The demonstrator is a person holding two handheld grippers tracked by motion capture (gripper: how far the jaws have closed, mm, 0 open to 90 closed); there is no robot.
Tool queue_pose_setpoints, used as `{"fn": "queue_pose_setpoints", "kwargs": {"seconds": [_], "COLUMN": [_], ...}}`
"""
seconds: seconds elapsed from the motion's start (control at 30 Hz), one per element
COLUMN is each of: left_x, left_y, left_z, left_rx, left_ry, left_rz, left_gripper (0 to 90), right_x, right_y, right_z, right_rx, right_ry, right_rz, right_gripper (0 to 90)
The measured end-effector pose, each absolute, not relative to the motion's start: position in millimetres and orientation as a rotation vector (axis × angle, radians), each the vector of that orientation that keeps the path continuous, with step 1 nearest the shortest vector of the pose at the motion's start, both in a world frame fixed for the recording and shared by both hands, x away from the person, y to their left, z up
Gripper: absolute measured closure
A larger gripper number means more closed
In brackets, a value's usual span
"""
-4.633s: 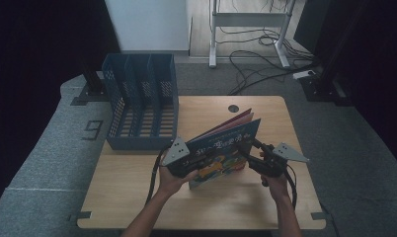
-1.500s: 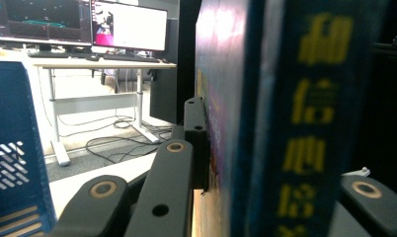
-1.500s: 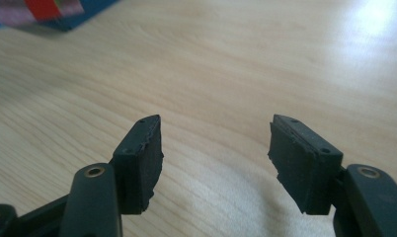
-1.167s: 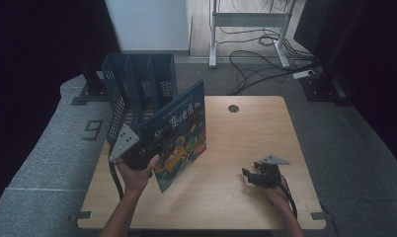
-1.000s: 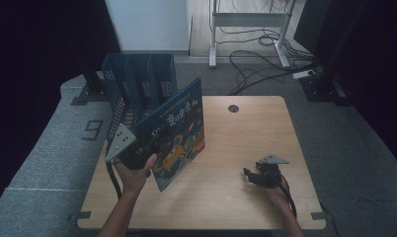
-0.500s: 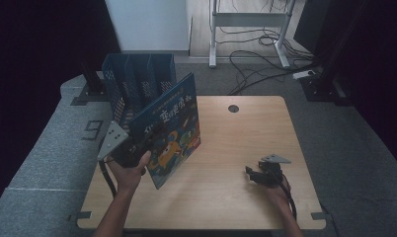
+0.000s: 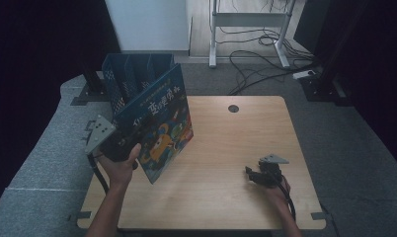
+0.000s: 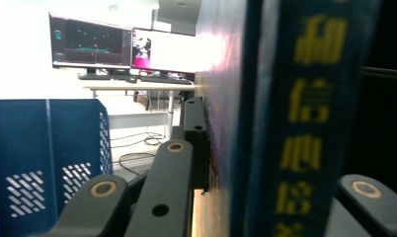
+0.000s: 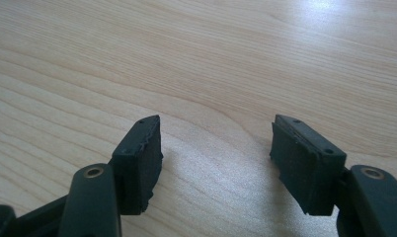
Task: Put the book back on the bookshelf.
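A blue picture book [image 7: 157, 123] with a cartoon cover stands tilted above the table's left side, its top edge close to the blue file rack [image 7: 132, 74]. My left gripper [image 7: 121, 147] is shut on the book's lower left part. In the left gripper view the book's spine [image 8: 295, 123] with yellow characters sits between the jaws of the left gripper [image 8: 265, 148]. My right gripper [image 7: 253, 174] rests low over the table's right front part, open and holding nothing. In the right gripper view, the right gripper [image 9: 216, 158] has only bare wood between its pads.
The wooden table [image 7: 226, 143] has a round cable hole [image 7: 233, 108] at its far edge. The file rack [image 8: 43, 148] has several upright slots and stands at the far left corner. Cables and a desk frame lie on the floor beyond.
Earlier both grippers held the book at mid-table. The right one has since let go and stayed put; over the last second my left gripper has carried the book leftward and up, nearer the rack.
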State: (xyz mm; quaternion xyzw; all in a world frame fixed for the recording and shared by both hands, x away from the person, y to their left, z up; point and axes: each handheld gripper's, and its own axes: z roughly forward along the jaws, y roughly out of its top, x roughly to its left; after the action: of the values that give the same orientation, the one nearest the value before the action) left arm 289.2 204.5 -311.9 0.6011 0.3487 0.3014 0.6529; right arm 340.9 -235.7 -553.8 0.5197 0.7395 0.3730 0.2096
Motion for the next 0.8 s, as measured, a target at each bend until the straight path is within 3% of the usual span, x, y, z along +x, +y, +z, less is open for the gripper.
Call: {"fn": "queue_pose_setpoints", "kwargs": {"seconds": [0.8], "left_x": [295.0], "left_y": [224.8], "left_z": [-304.5], "left_rx": [1.338], "left_ry": [0.841], "left_rz": [0.76], "left_gripper": [82.5], "right_x": [340.7], "right_y": [-233.4], "right_z": [-553.9], "right_rx": [1.439], "right_ry": [2.052], "right_rz": [1.007], "right_gripper": [35.1]}}
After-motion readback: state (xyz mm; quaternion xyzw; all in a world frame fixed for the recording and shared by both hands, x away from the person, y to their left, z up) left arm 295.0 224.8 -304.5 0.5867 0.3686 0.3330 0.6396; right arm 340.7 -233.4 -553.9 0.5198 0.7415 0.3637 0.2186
